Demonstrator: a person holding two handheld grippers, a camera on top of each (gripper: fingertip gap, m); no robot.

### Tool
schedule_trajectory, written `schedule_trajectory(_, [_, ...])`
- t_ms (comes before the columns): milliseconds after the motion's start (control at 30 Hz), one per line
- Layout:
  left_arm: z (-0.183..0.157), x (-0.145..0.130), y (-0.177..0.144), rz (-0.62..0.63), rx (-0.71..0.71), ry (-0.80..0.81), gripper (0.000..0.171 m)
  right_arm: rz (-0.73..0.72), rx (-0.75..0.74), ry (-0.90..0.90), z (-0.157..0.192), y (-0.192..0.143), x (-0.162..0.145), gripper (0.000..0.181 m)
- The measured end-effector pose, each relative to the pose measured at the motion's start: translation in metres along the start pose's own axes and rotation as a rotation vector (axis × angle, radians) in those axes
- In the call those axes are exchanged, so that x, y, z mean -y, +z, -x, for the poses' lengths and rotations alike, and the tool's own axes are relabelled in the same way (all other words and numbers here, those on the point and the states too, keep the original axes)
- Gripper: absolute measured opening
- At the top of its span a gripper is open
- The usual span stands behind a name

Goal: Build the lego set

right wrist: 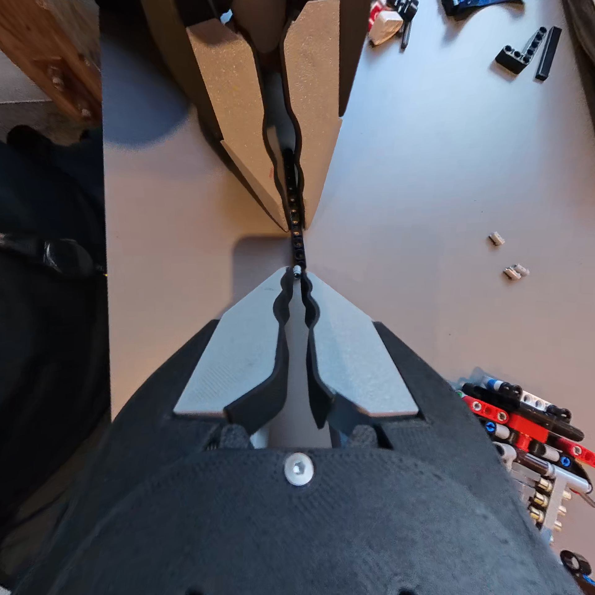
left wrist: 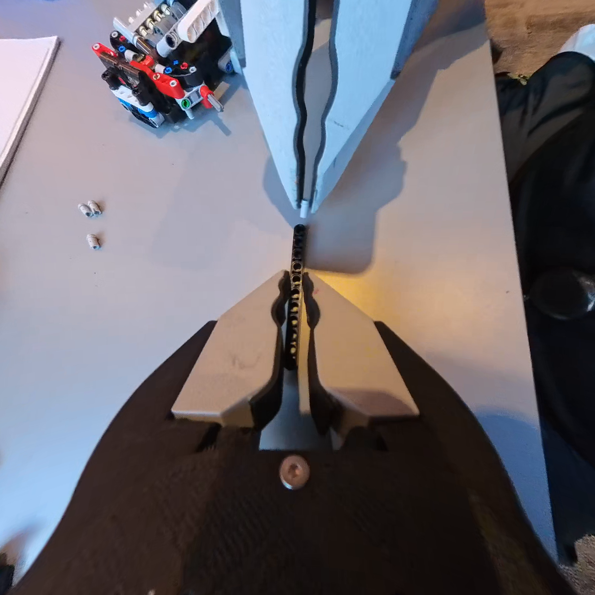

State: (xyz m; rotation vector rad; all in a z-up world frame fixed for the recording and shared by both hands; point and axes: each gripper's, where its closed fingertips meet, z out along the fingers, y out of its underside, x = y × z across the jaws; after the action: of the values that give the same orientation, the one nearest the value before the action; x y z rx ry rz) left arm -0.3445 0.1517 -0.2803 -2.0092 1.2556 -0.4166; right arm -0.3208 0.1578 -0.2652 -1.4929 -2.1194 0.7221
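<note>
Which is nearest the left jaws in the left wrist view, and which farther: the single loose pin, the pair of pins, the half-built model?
1. Single pin, on the table to the left of the left gripper.
2. Pair of pins, just beyond the single one, also left.
3. Model, farthest, at upper left beside the right gripper.

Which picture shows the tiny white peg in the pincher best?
The left wrist view. There the white peg pokes out clearly from the right gripper, just short of the black beam. The right wrist view shows only the peg's rounded end, partly hidden between that gripper's own fingertips.
</note>
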Motion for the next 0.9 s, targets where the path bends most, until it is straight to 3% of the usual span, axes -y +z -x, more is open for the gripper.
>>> schedule_trajectory(200, [0.001,0.001,0.001,-0.003,-0.013,0.010,0.004,0.096,0.000,-0.028,-0.002,0.002,-0.001,0.003])
schedule_trajectory(533, [0.003,0.001,0.002,-0.004,-0.024,-0.010,0.004,0.316,-0.049,-0.220,-0.010,0.005,-0.004,0.003])
schedule_trajectory(900, [0.003,0.001,0.002,-0.003,-0.005,0.003,0.004,0.440,-0.026,-0.318,-0.008,0.009,-0.006,0.002])
